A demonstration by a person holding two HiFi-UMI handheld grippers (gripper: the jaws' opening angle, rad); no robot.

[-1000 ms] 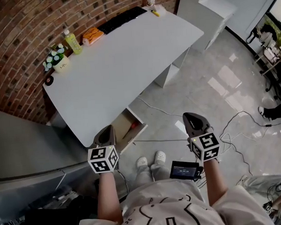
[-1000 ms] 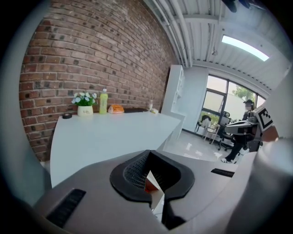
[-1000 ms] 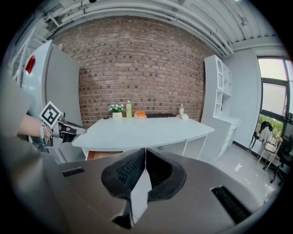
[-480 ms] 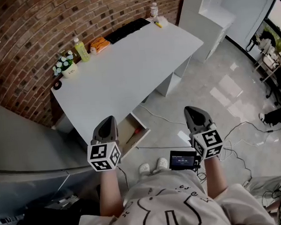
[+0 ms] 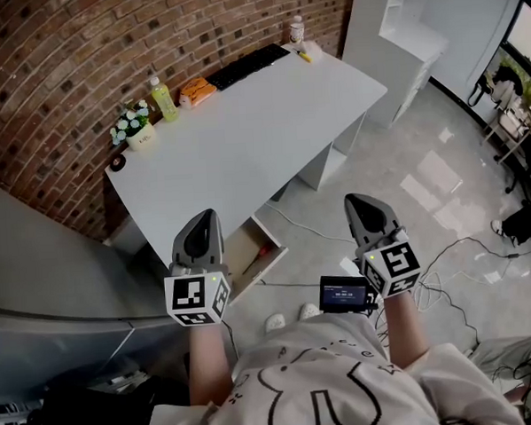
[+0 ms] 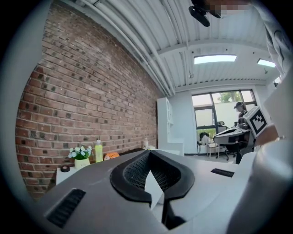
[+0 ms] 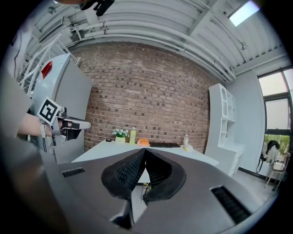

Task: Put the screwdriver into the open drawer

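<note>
My left gripper [image 6: 149,152] is clenched on nothing: the black pads meet at their tips, with only a sliver of white desk showing behind them. My right gripper [image 7: 144,150] is clenched the same way and is also empty. Both hang in the air, side by side but well apart.

In the head view the open drawer [image 5: 241,255] sits under the near edge of the desk [image 5: 244,137], at 3 o'clock of my left gripper and 9 o'clock of my right. The screwdriver [image 5: 261,249] lies inside it, and its red handle is all I can make out. My right gripper is over the floor [image 5: 423,163].

At 12 o'clock the desk's far edge carries flowers [image 5: 134,130], a bottle [image 5: 163,99] and a keyboard [image 5: 247,66], against the brick wall [image 5: 80,57].
</note>
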